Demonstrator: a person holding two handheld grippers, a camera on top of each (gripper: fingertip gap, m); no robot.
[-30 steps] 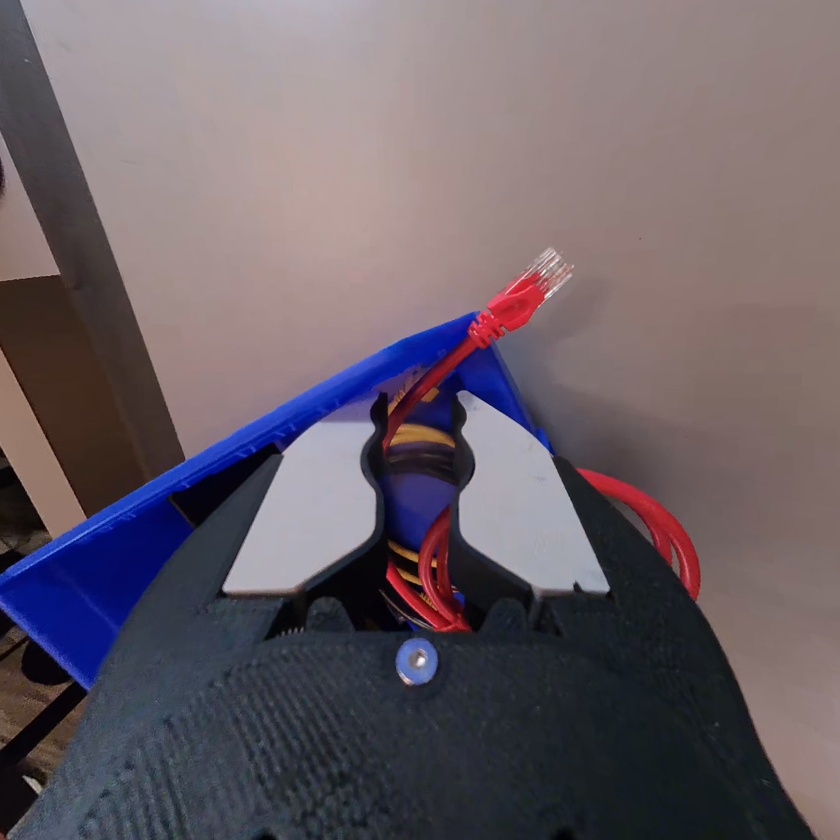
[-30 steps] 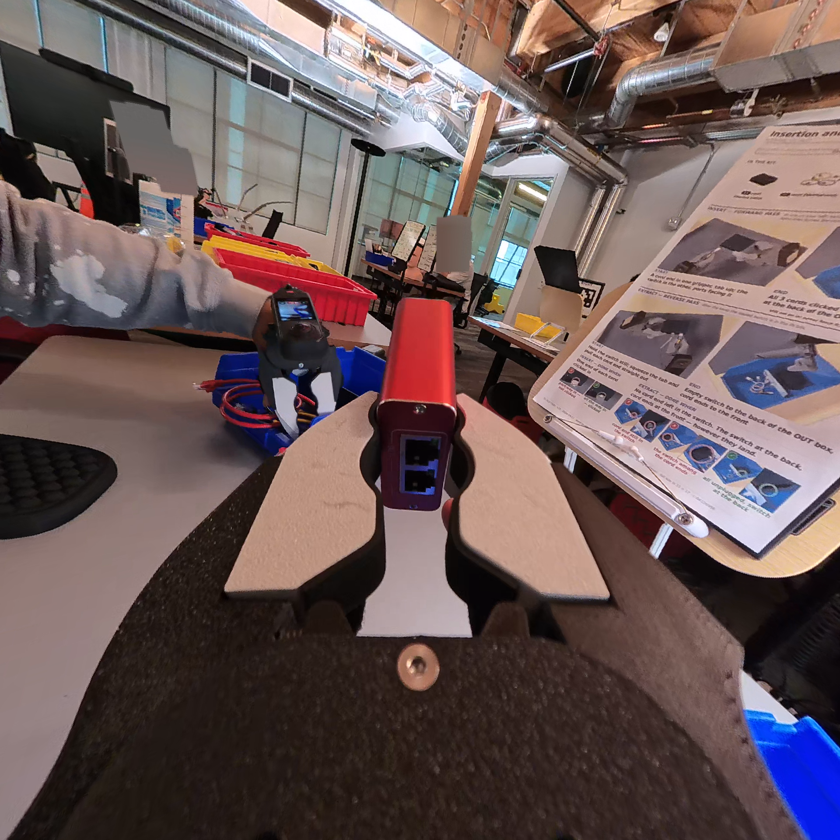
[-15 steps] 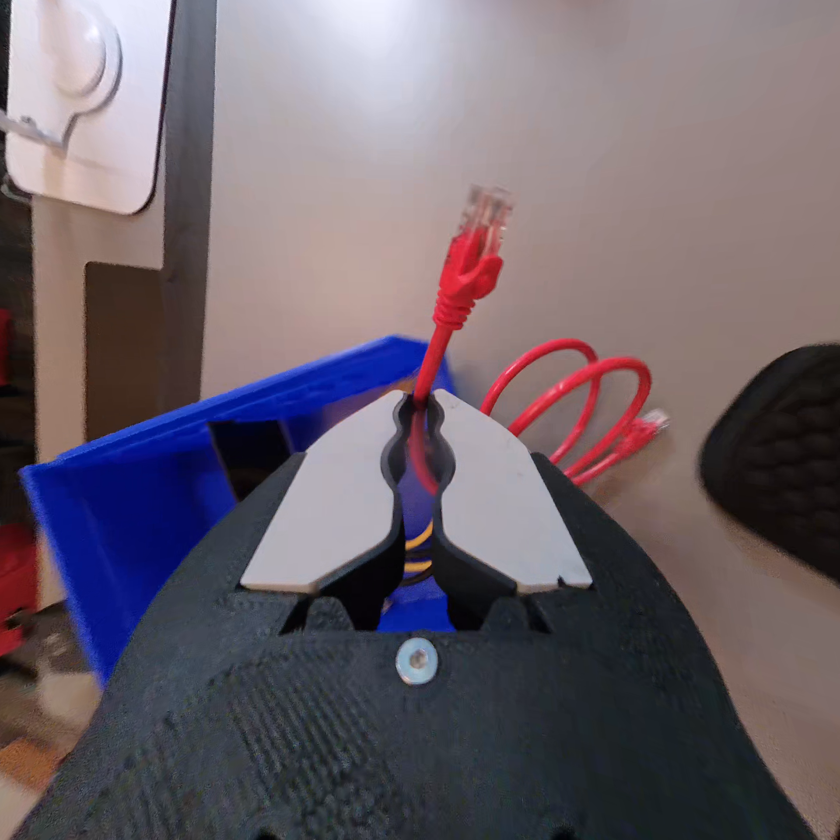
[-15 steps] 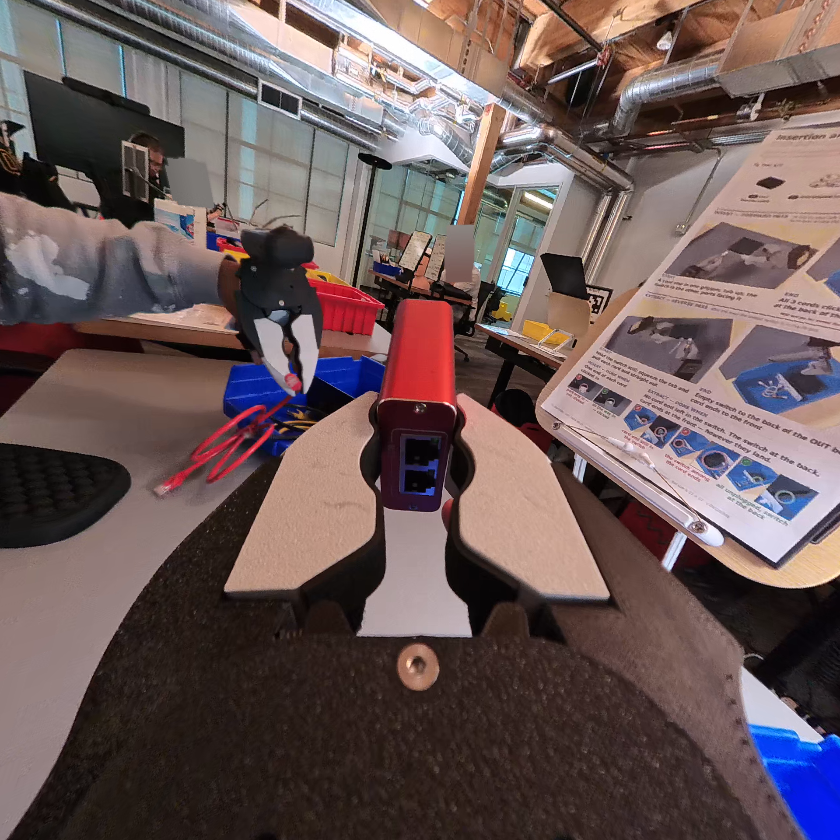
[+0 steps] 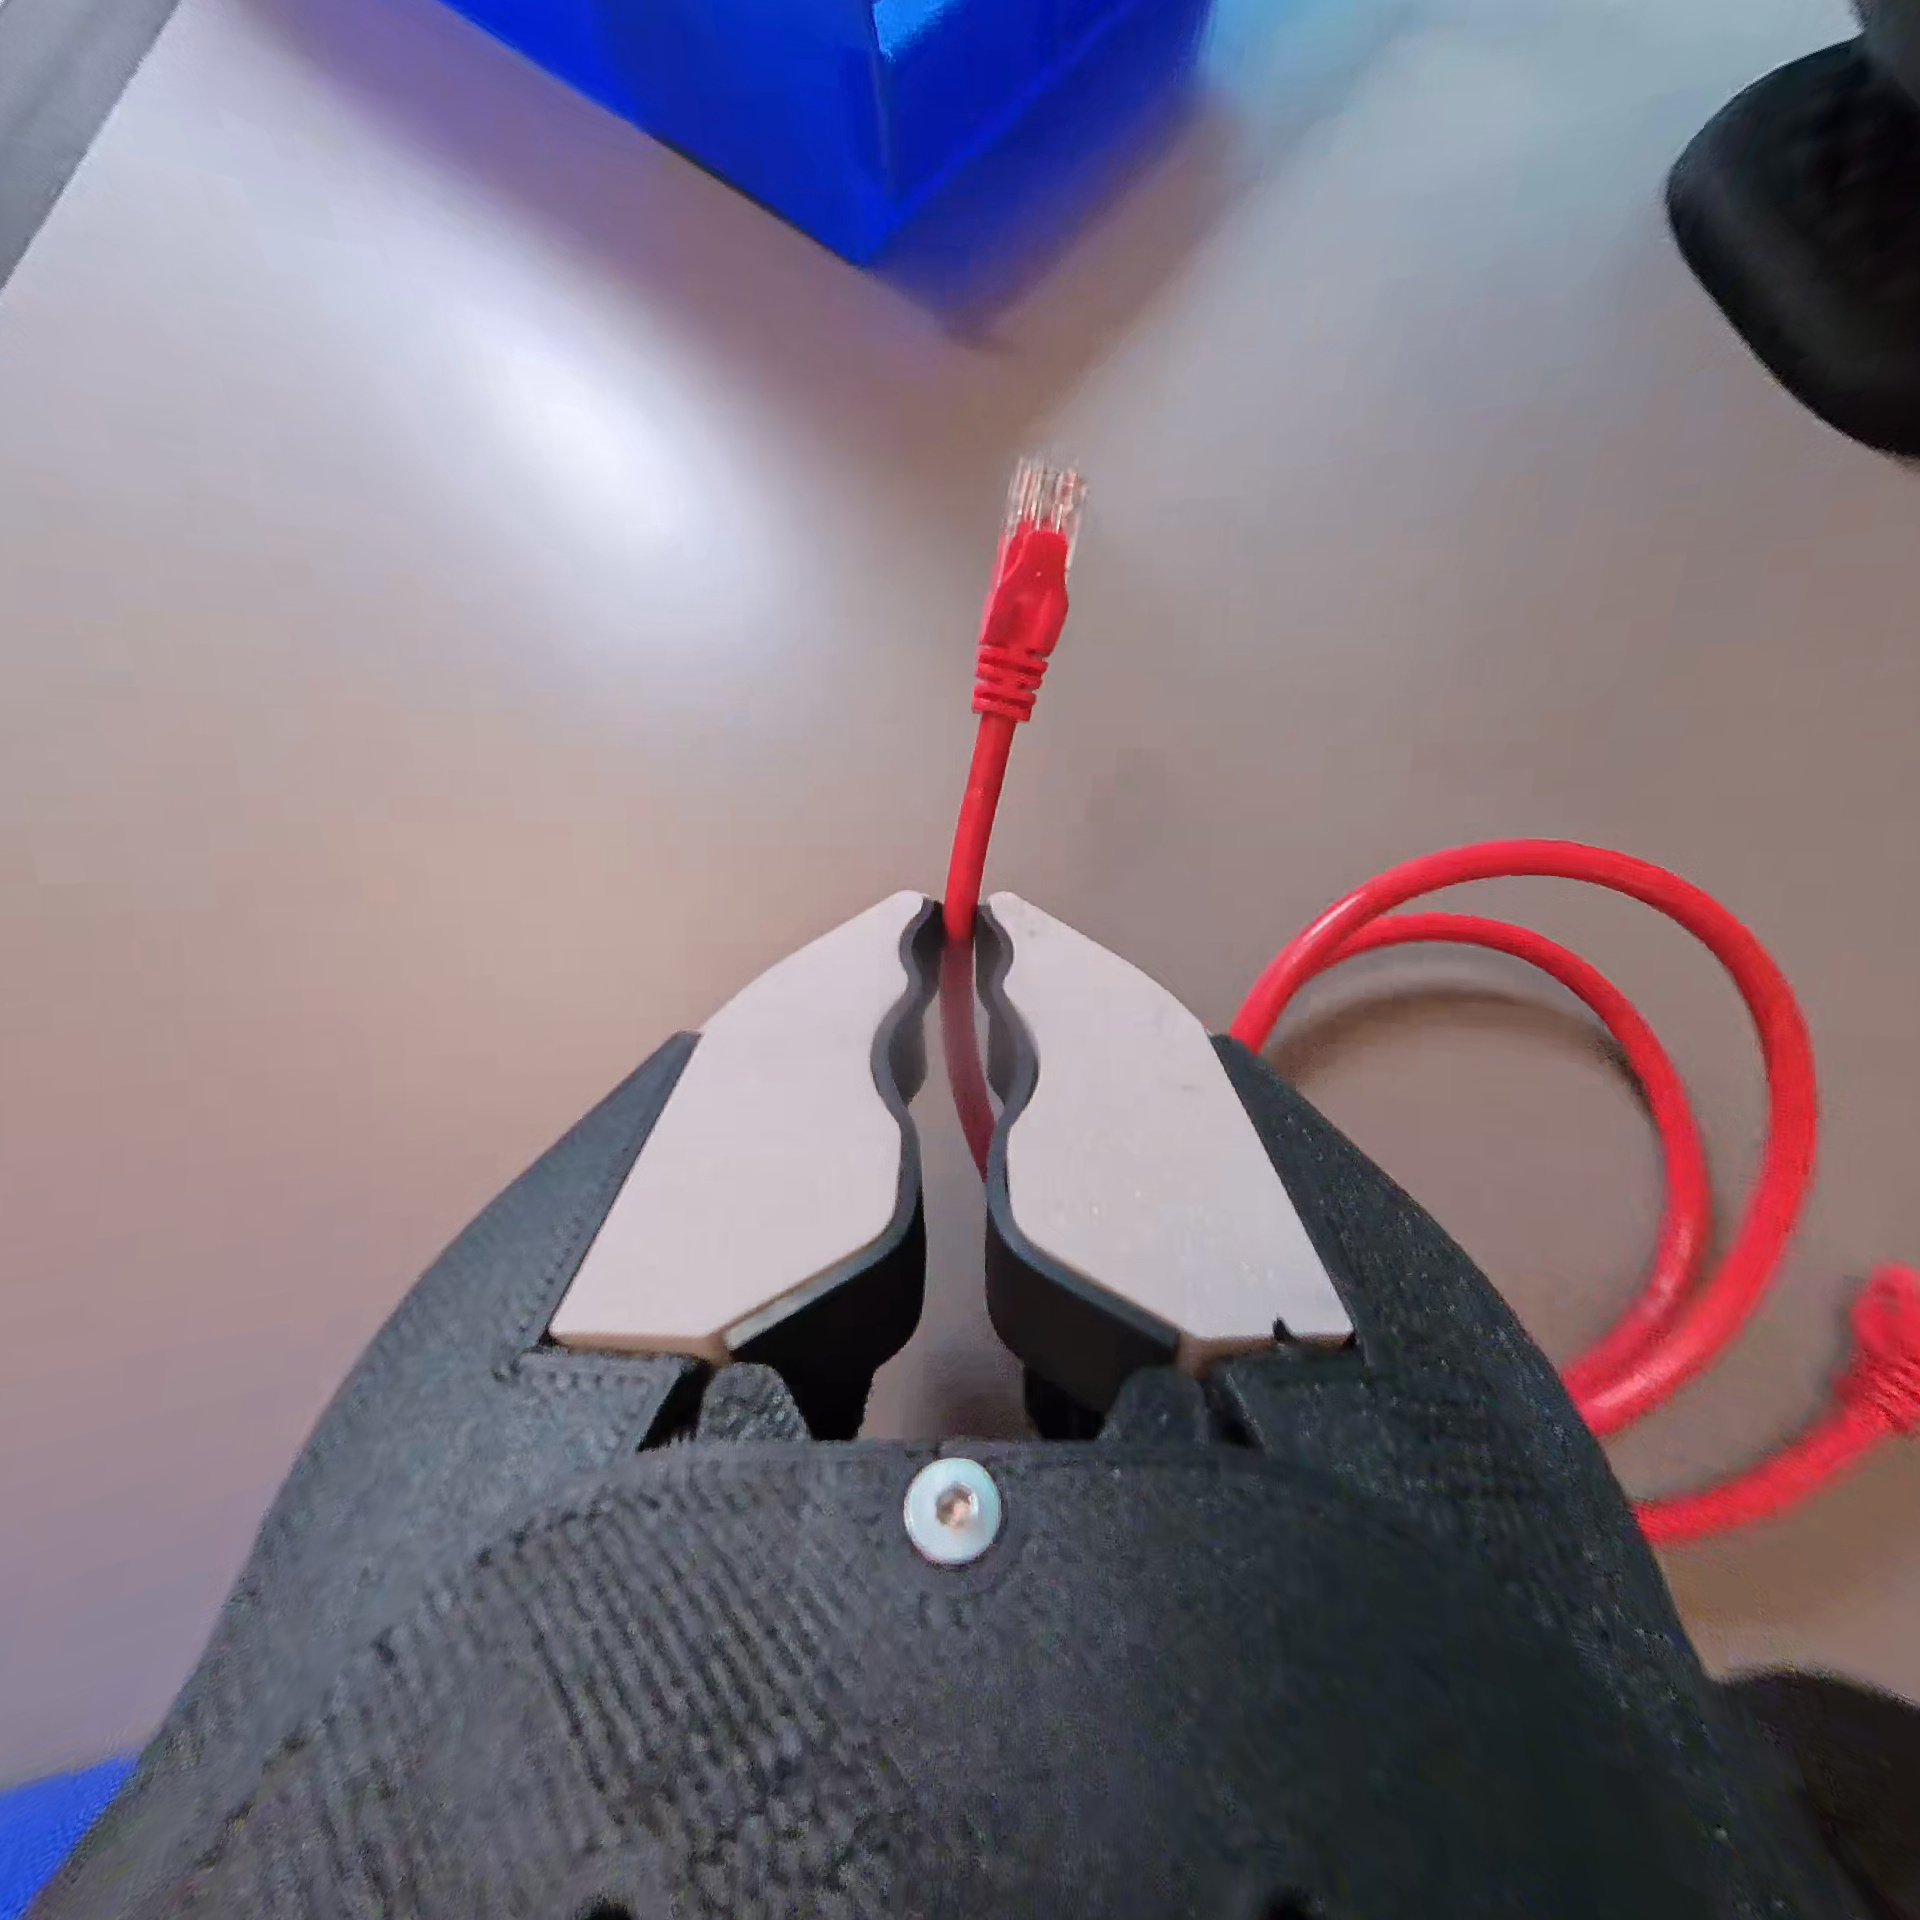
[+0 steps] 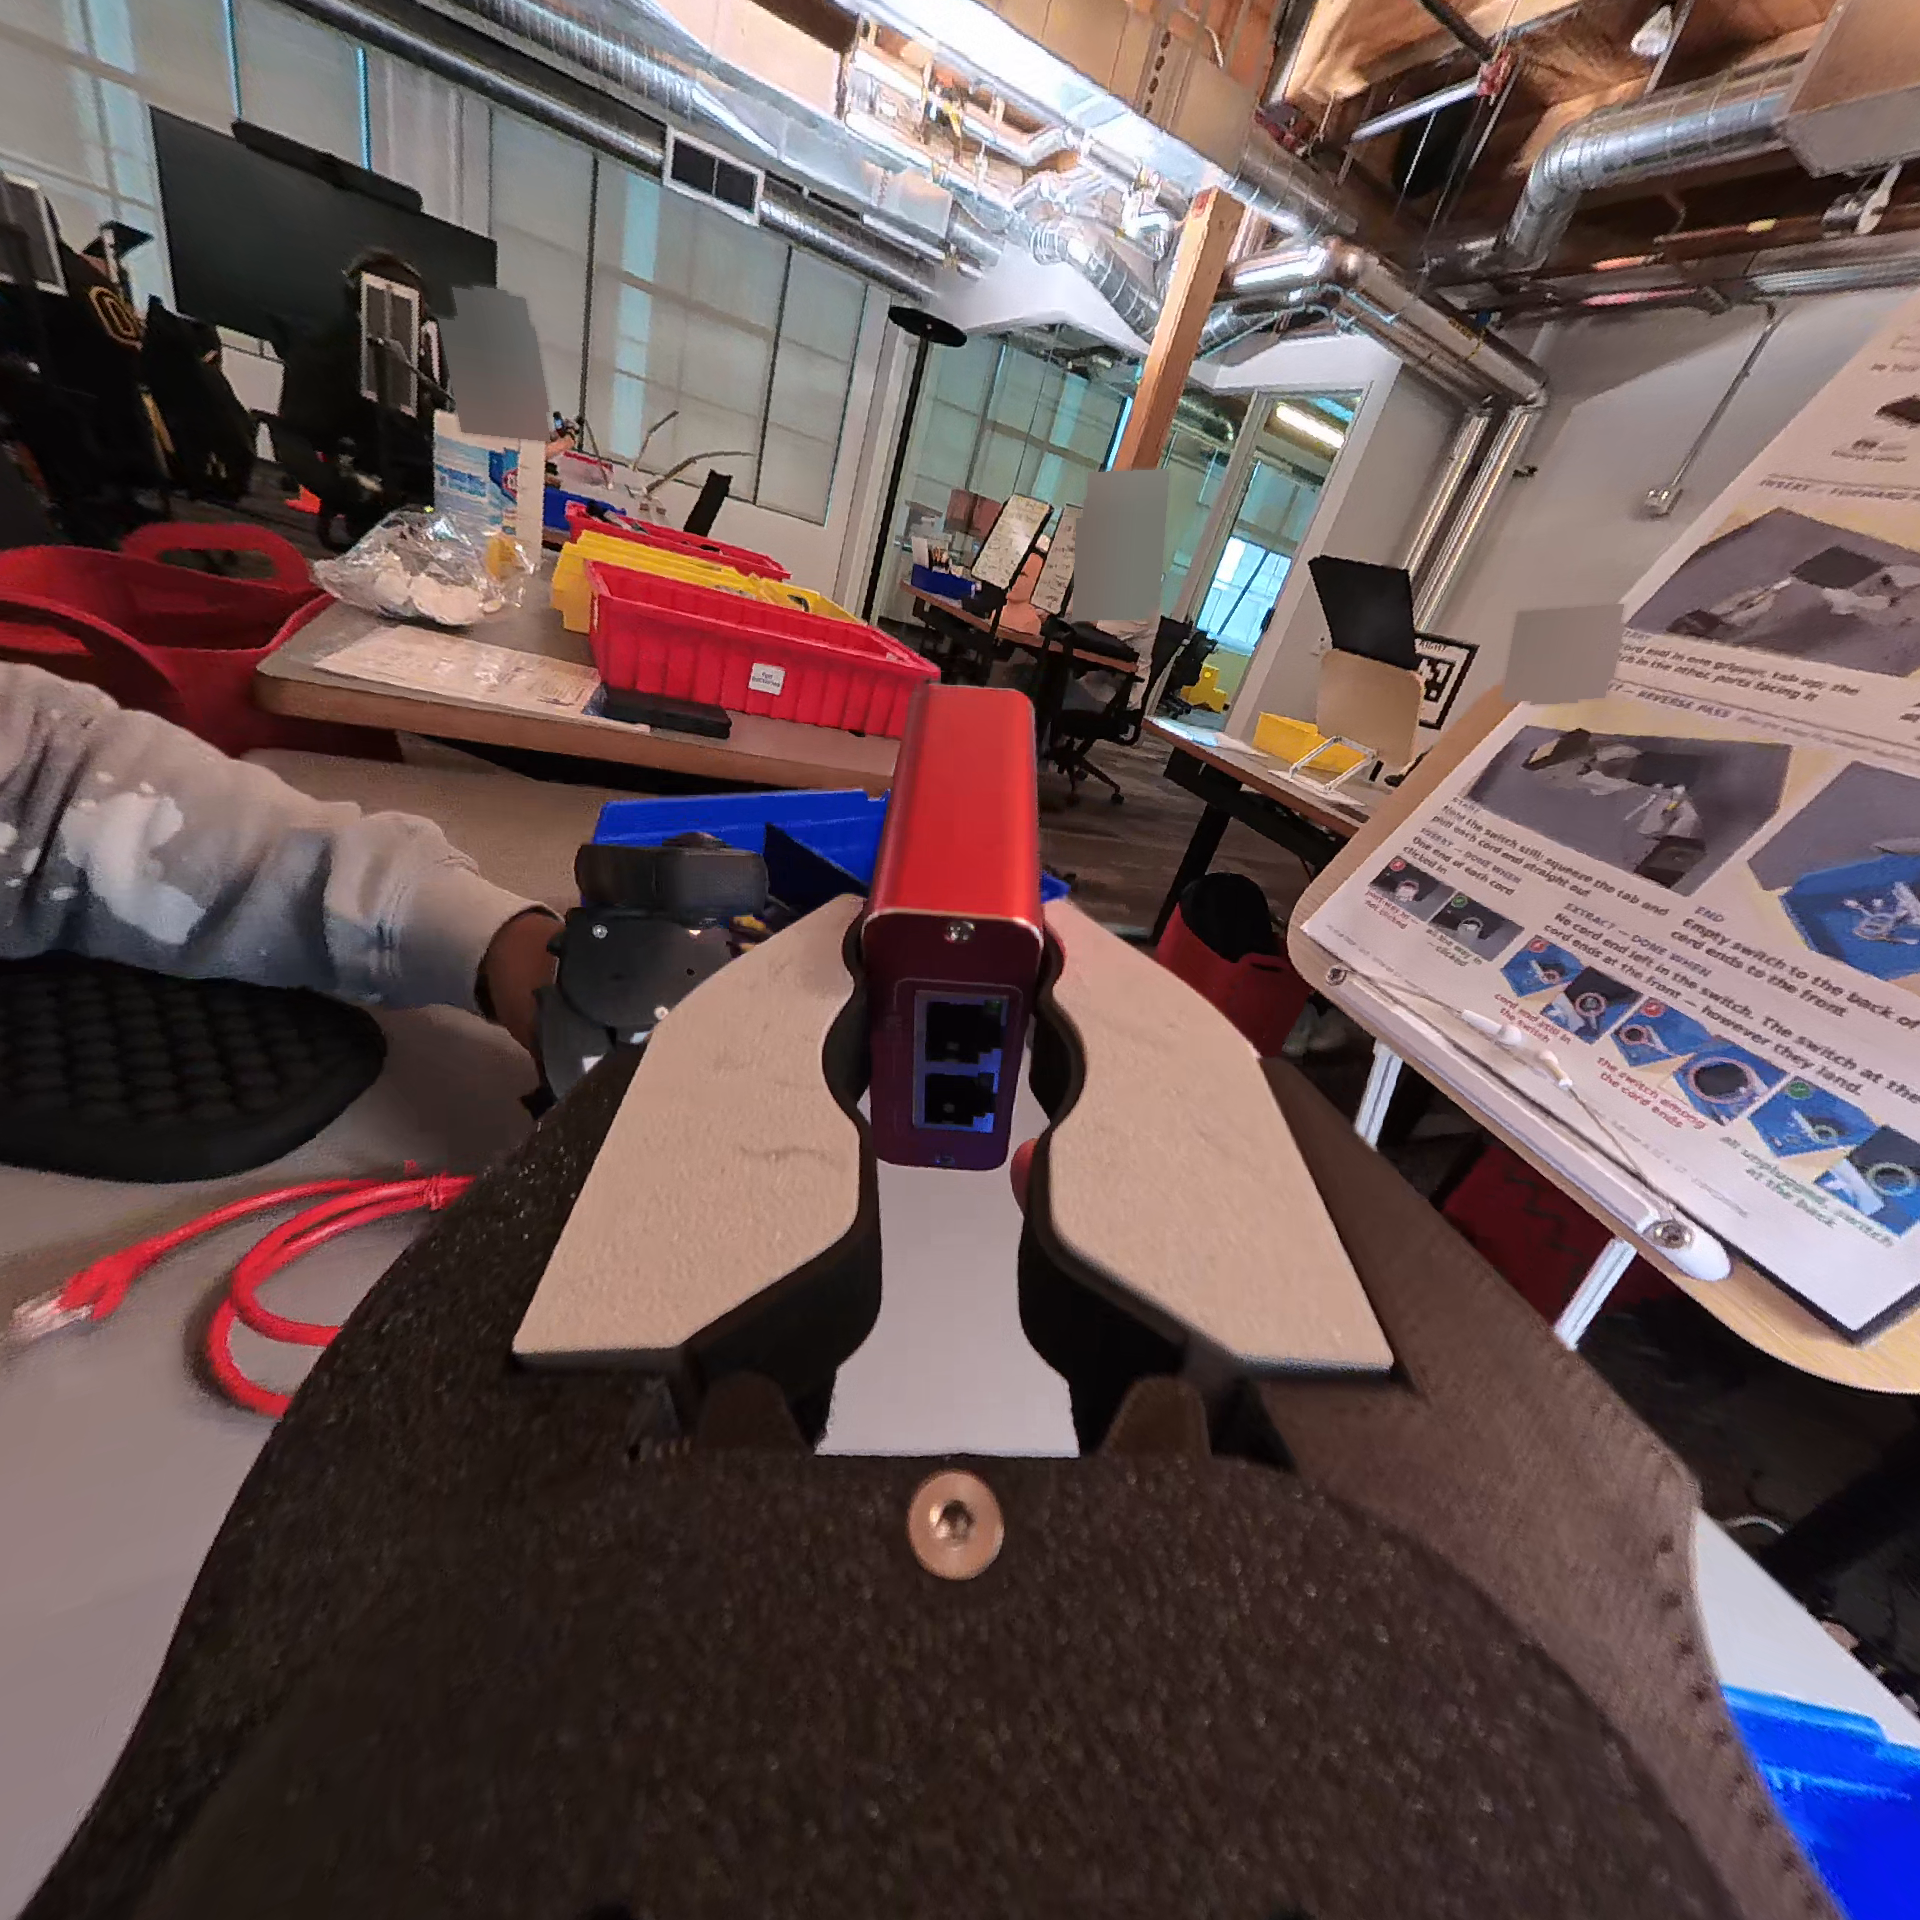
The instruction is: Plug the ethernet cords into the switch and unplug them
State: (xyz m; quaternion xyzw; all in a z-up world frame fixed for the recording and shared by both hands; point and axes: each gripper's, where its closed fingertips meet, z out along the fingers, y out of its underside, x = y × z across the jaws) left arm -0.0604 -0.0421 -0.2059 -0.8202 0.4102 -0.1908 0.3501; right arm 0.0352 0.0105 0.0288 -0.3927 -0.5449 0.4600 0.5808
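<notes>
My left gripper (image 5: 956, 914) is shut on a red ethernet cord (image 5: 987, 769) just behind its plug. The clear-tipped plug (image 5: 1039, 520) sticks out past the fingertips over the grey table. The rest of the cord coils on the table to the right (image 5: 1704, 1091). My right gripper (image 6: 951, 935) is shut on a red switch (image 6: 956, 894), held upright with its two empty ports (image 6: 961, 1070) facing the camera. In the right wrist view the left gripper's body (image 6: 644, 945) shows low at the left, and the cord's loops (image 6: 291, 1247) lie on the table.
A blue bin (image 5: 862, 125) stands beyond the plug; it also shows behind the switch (image 6: 727, 831). A black textured pad (image 6: 156, 1060) lies at the left. An instruction board (image 6: 1683, 894) leans at the right. Another blue bin (image 6: 1839, 1808) is at the lower right.
My left gripper has lifted the red cord out of the blue bin and come down towards the table near my right gripper. The cord's coil now lies on the table. The right gripper holds the switch still.
</notes>
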